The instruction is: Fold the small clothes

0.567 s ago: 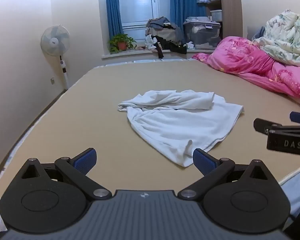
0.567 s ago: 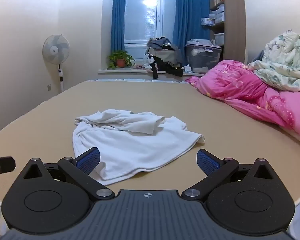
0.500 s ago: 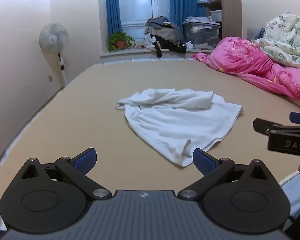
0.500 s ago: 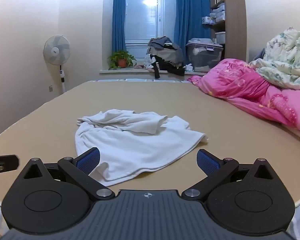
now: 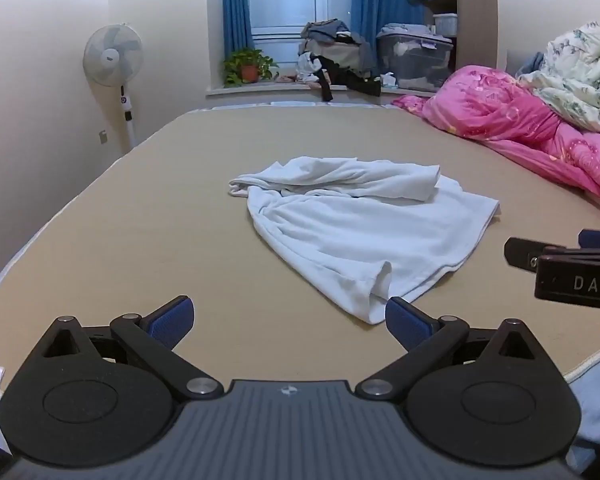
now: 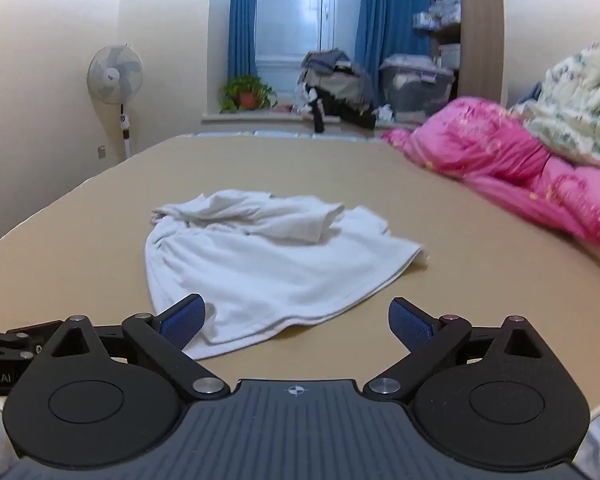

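Currently, by label:
Garment: a white garment (image 5: 360,236) is seen lying crumpled on the tan bed (image 5: 140,240), near the close edge; its upper part is bunched into folds, so its shape cannot be made out.
Left tool: the left tool (image 5: 287,318) is held wide apart over the bed, with nothing gripped; the garment's near corner lies just beyond its right finger (image 5: 406,322).
Right tool: the right tool (image 6: 296,320) is likewise spread wide and empty; the garment's hem is partly hidden behind its left finger (image 6: 182,320).
Cut off: in each view, only a sliver of the other tool is seen at the frame edge.
Blurred: the pink quilt (image 6: 500,160) at the right is smeared in the right wrist view.
Background: a standing fan (image 5: 114,56) is seen by the wall.
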A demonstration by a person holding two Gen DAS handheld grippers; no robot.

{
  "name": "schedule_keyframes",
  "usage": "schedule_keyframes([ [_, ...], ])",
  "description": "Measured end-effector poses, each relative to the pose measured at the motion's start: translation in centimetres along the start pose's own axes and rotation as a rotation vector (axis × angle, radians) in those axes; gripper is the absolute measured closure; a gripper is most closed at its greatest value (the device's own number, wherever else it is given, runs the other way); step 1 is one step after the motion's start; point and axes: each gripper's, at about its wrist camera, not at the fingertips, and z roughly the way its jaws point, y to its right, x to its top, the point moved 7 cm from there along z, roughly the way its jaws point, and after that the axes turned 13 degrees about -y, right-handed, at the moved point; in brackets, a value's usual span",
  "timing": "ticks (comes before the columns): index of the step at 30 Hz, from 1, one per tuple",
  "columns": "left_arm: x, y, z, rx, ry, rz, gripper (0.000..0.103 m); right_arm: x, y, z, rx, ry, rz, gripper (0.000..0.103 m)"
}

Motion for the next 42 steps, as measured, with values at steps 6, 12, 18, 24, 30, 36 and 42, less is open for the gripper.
schedule_keyframes([
  [6, 0.3, -0.4, -0.4, -0.045, -0.027, -0.064, 0.001, -0.3, -1.0, 0.3, 0.052, -0.035, -0.002, 0.005],
  [12, 0.1, -0.3, -0.7, -0.044, -0.014, -0.053, 0.001, -0.6, -1.9, 0.2, 0.066, -0.043, -0.032, 0.005],
  [18, 0.1, -0.3, -1.2, -0.046, -0.007, -0.057, 0.001, -0.7, -2.1, 0.1, 0.060, -0.042, -0.039, 0.005],
  [24, 0.1, -0.2, -1.5, -0.046, -0.007, -0.053, 0.001, -0.7, -2.2, -0.1, 0.063, -0.036, -0.047, 0.007],
  [30, 0.0, -0.2, -1.5, -0.047, -0.004, -0.053, 0.001, -0.6, -2.1, -0.2, 0.065, -0.034, -0.042, 0.007],
  [36, 0.0, -0.2, -1.6, -0.047, -0.005, -0.052, 0.001, -0.6, -2.1, -0.2, 0.064, -0.034, -0.042, 0.007],
  [42, 0.0, -0.1, -1.7, -0.052, -0.003, -0.049, 0.001, -0.6, -2.1, -0.2, 0.063, -0.034, -0.043, 0.007],
])
